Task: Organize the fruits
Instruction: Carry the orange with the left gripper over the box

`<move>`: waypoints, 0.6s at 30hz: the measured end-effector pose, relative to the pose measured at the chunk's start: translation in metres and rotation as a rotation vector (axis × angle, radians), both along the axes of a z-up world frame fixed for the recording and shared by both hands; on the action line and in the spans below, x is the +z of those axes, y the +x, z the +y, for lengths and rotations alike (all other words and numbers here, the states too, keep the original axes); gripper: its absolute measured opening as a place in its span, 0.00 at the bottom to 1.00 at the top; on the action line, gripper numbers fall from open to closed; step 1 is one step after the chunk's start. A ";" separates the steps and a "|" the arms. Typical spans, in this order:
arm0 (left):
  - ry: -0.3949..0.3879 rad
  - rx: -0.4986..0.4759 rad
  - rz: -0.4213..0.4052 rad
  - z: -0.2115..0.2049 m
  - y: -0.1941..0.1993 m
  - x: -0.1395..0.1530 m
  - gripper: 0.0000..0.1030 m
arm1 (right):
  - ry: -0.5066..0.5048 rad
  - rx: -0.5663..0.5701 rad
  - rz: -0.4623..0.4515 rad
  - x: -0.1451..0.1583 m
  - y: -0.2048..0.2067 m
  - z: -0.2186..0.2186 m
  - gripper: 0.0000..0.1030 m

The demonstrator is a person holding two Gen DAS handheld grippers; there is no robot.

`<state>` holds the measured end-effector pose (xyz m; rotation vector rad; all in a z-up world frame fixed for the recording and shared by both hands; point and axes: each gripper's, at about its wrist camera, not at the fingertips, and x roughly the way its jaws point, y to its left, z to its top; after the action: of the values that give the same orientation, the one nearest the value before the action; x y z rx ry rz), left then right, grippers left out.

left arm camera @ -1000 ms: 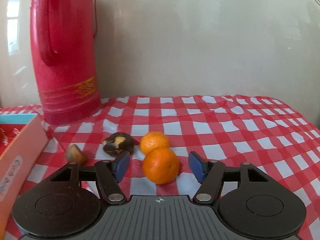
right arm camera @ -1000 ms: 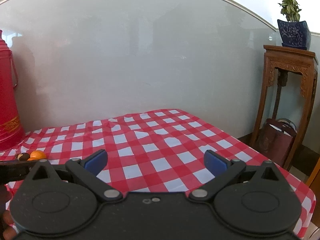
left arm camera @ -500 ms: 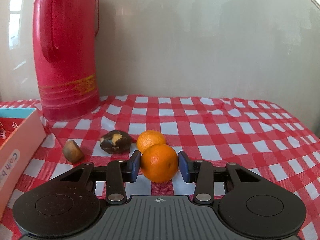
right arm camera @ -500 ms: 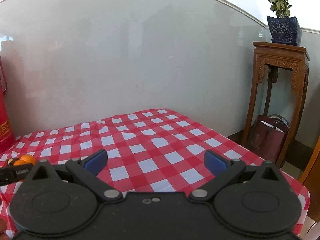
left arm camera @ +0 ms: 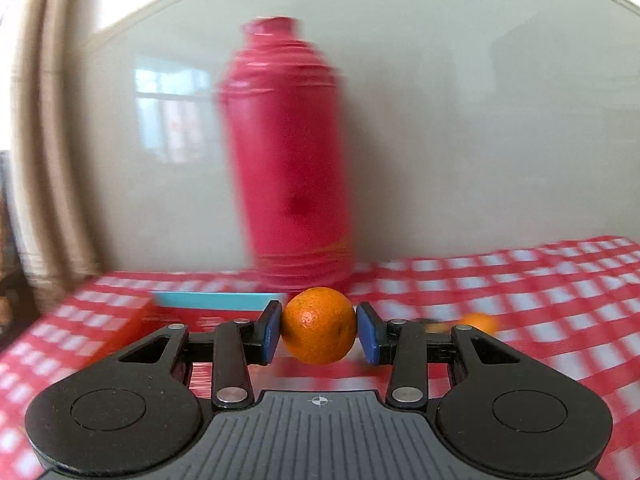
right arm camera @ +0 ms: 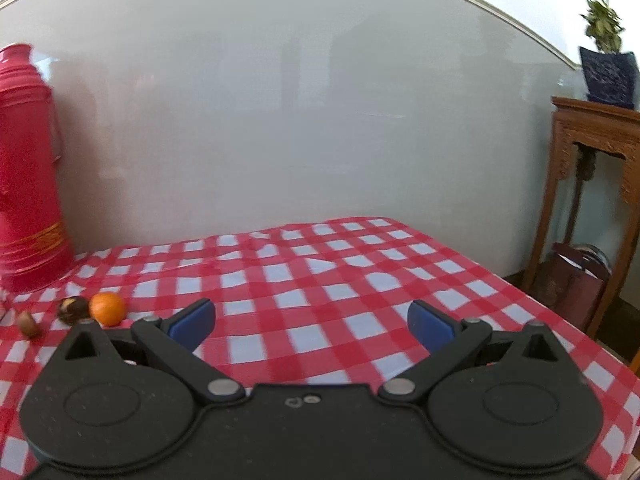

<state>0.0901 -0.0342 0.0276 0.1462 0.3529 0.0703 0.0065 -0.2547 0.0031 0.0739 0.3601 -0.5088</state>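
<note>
Checked tablecloth (red-white) against pale wall

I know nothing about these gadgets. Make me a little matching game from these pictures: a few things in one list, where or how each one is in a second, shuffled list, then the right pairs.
Things:
1. held orange
2. second orange
3. red thermos
4. right gripper

Places or states:
A. stands upright by the wall
B. open, nothing between its pads
C. clamped between the left gripper's blue pads
D. lies on the checked cloth beside a dark fruit

Pairs: 1-C, 2-D, 3-A, 4-B
</note>
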 end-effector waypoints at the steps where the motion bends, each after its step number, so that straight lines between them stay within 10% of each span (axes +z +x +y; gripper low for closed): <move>1: 0.007 0.030 -0.001 0.011 -0.001 0.000 0.40 | -0.006 0.010 0.001 0.000 0.002 0.004 0.94; 7: -0.025 0.222 0.076 0.081 0.009 -0.008 0.40 | -0.005 0.106 -0.006 -0.002 0.014 0.035 0.94; 18: -0.031 0.289 0.159 0.123 0.012 -0.026 0.40 | -0.031 0.286 0.010 -0.002 0.030 0.094 0.94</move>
<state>0.1025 0.0885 0.0020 0.0690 0.5322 0.3396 0.0364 -0.1604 0.0009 -0.0101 0.3652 -0.2322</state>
